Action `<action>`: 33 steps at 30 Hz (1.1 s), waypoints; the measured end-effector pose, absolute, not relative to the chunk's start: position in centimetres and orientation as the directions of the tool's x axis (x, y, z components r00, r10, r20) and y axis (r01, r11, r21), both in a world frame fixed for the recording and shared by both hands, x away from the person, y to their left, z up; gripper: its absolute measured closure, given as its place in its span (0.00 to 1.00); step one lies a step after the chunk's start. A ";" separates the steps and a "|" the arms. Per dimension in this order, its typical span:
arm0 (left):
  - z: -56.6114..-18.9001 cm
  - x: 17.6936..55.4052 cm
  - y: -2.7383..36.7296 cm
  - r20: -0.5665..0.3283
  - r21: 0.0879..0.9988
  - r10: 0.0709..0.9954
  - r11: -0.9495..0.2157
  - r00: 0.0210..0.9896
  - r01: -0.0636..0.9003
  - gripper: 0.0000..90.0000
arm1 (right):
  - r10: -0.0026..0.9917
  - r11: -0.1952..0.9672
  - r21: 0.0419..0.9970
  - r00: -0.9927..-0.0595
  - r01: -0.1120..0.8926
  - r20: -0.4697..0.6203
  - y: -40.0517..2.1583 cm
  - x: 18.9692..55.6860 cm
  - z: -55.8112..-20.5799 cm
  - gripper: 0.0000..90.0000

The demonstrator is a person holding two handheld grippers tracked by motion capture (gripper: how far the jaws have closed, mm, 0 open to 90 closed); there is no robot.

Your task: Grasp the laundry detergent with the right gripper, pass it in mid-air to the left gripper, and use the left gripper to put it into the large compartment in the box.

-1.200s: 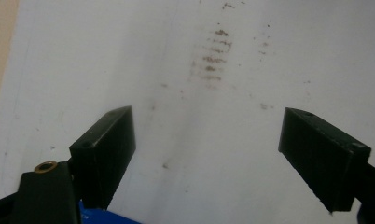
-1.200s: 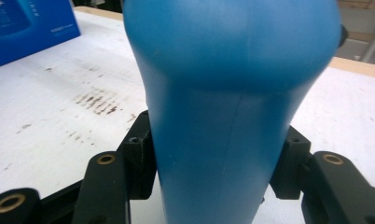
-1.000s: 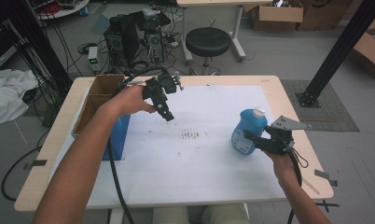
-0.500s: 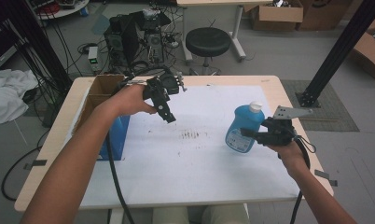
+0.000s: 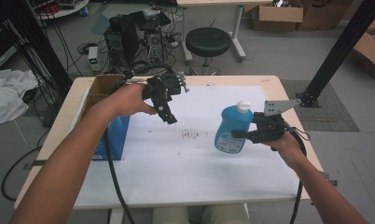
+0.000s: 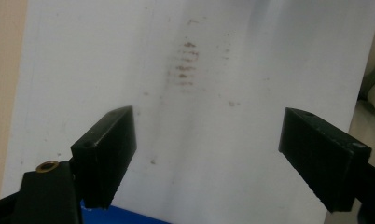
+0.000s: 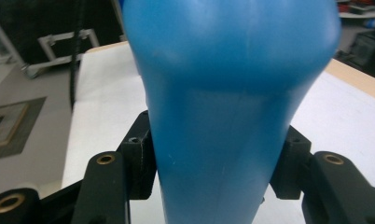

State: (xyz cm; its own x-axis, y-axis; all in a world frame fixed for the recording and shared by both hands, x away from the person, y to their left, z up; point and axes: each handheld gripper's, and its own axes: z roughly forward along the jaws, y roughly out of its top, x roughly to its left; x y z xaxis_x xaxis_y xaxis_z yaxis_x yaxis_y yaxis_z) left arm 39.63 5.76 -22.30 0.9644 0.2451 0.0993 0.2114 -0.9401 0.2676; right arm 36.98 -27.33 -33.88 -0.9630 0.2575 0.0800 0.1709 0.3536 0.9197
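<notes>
High view: right gripper (image 5: 239, 135) clamps a blue bottle (image 5: 232, 128) with a white cap, holding it tilted above the right part of the white sheet (image 5: 176, 163). Right gripper view has the jaws pressed on both sides of the bottle. Left gripper (image 5: 169, 116) hangs spread and empty over the sheet, near a blue box (image 5: 113, 137).

Black two-jaw tools: left tool (image 5: 169, 116), right tool (image 5: 241, 135); brass rivets, grey plate, black cables.
</notes>
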 end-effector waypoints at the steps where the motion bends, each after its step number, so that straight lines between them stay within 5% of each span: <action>1: -22.1 39.4 5.7 0.100 0.263 0.239 -0.942 0.966 0.206 0.22 | 0.224 0.366 0.918 -0.972 0.150 0.069 -26.7 37.1 -33.7 0.50; 17: -21.5 37.8 4.4 0.085 0.244 0.146 -0.962 0.986 0.121 0.21 | 0.042 0.468 0.883 -0.999 0.039 0.022 -21.7 37.6 -33.7 0.50; 33: -20.8 36.6 2.7 0.075 0.231 0.085 -0.971 0.994 0.065 0.21 | -0.016 0.447 0.895 -1.000 0.006 0.015 -18.7 37.8 -34.1 0.50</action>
State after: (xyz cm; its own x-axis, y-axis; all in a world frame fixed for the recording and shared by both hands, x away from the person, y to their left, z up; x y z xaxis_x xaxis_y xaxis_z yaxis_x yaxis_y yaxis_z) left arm 36.58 2.72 -20.79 0.9935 0.0848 0.0754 0.0653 -0.9708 0.2310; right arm 37.76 -18.71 -34.15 -0.9998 -0.0162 0.0149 0.0061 0.4469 0.8946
